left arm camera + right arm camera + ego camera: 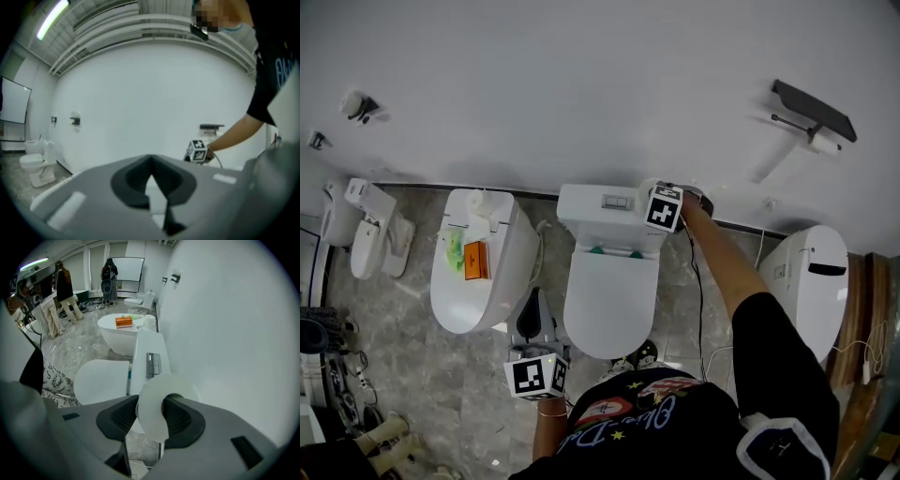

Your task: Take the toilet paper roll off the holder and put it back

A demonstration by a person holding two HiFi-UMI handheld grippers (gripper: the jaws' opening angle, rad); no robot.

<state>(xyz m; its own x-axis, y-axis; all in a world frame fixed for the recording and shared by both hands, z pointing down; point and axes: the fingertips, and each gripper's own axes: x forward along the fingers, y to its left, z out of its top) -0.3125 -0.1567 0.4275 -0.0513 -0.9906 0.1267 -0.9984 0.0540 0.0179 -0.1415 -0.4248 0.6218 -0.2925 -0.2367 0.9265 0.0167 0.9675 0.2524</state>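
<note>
Right claw (151, 402): pinching roll (174, 386).
Left claw (150, 161): pressed together, empty.
Advice: I think it should carry the roll right to holder (814, 111), core level.

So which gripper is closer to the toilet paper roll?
Right. The right gripper grips the toilet paper roll by the toilet tank; the left gripper hangs near the person's waist.

A black T-shirt (694, 431) with pale lettering is worn. The left gripper (151, 161) and right gripper (151, 404) are moulded grey with dark pads (131, 183) and black-and-white marker cubes (536, 377).
</note>
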